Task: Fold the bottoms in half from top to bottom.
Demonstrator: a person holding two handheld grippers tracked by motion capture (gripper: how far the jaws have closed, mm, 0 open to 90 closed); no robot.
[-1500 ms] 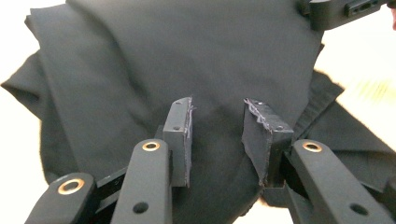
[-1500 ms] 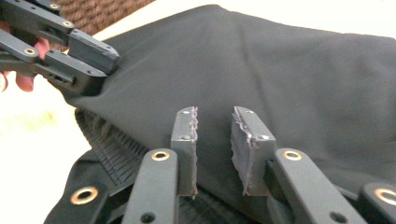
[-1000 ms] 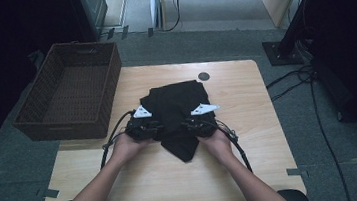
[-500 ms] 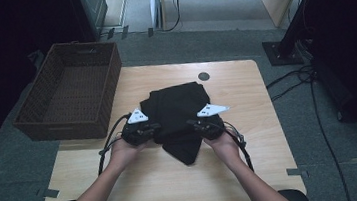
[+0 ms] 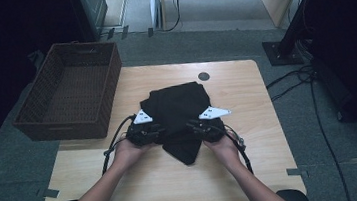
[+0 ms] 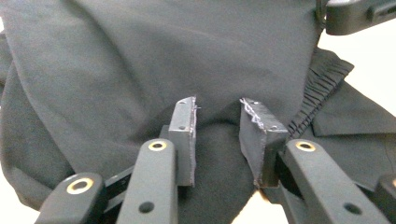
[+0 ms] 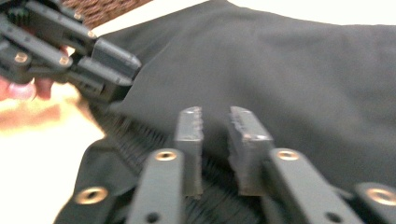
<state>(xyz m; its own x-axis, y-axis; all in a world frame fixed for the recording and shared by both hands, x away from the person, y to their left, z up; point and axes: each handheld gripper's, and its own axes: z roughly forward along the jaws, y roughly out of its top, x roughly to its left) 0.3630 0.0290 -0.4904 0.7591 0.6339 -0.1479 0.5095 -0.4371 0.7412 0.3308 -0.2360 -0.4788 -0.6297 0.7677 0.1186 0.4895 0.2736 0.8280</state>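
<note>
Black garment (image 5: 180, 113) lies bunched mid-frame on the table (image 5: 254, 173), mid-fold, as left gripper (image 6: 217, 123) and right gripper (image 7: 215, 135), jaws just opening and slightly parted over loose cloth, gripping nothing, need a fresh edge to pinch next.

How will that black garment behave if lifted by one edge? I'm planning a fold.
The black garment will probably flop and drape: it already lies in soft creases. It looks light, thin cloth. Its gathered elastic band may bunch or stretch, so an edge grip could slip or pull the folded layers apart.
</note>
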